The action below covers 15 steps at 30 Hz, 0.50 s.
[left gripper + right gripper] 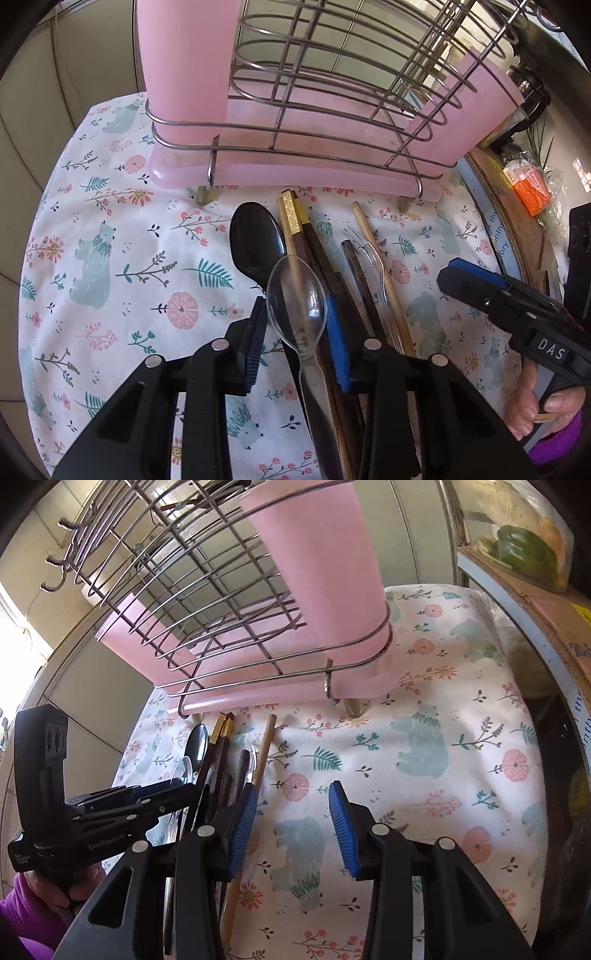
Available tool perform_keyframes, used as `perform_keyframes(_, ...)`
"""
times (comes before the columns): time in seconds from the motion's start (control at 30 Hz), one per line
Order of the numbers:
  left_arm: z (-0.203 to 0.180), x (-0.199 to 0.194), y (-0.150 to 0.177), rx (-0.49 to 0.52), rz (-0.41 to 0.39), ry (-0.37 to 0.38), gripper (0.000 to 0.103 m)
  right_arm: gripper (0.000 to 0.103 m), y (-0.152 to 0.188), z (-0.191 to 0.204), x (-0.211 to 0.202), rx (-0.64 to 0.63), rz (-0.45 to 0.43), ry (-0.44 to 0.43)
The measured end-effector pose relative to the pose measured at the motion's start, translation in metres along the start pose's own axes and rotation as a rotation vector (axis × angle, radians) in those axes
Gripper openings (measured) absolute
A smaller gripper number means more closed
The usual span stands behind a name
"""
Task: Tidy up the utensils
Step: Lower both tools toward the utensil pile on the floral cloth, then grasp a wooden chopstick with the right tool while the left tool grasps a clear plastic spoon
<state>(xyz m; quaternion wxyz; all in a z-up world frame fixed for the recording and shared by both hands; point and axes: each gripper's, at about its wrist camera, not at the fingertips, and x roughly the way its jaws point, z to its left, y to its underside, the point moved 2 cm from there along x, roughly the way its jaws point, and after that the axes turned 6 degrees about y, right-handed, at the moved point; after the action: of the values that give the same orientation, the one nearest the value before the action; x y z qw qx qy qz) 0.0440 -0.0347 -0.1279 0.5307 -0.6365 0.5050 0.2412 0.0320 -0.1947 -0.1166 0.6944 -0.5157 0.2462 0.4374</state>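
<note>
A clear plastic spoon (297, 306) sits between the spread blue pads of the left gripper (297, 343), bowl forward; whether the pads touch it cannot be told. Under and beside it, on the floral bear-print cloth (122, 273), lie a black spoon (255, 240), dark chopsticks with gold bands (301, 229), a clear fork (369, 258) and a pale bamboo chopstick (373, 243), all just before the wire rack (332, 74) with its pink drip tray (295, 177).

The right gripper (293, 827) hangs over bare cloth beside the row, its fingers wide apart and holding nothing. In the left wrist view its body reads "DAS"; in the right wrist view the left one reads "GenRobot.AI". An orange packet (528, 188) with unreadable print lies at the right.
</note>
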Motion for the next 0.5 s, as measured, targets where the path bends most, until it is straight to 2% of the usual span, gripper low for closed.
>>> perform_keyframes(0.4,0.021,-0.036,0.006,-0.02,-0.07,0.017,0.03,0.04,-0.016,0.01,0.013,0.047,0.071,-0.102)
perform_keyframes(0.5,0.029,-0.046,0.007,-0.023,-0.091,0.012,0.03,0.029,-0.02,0.011,0.024,0.089,0.114,-0.122)
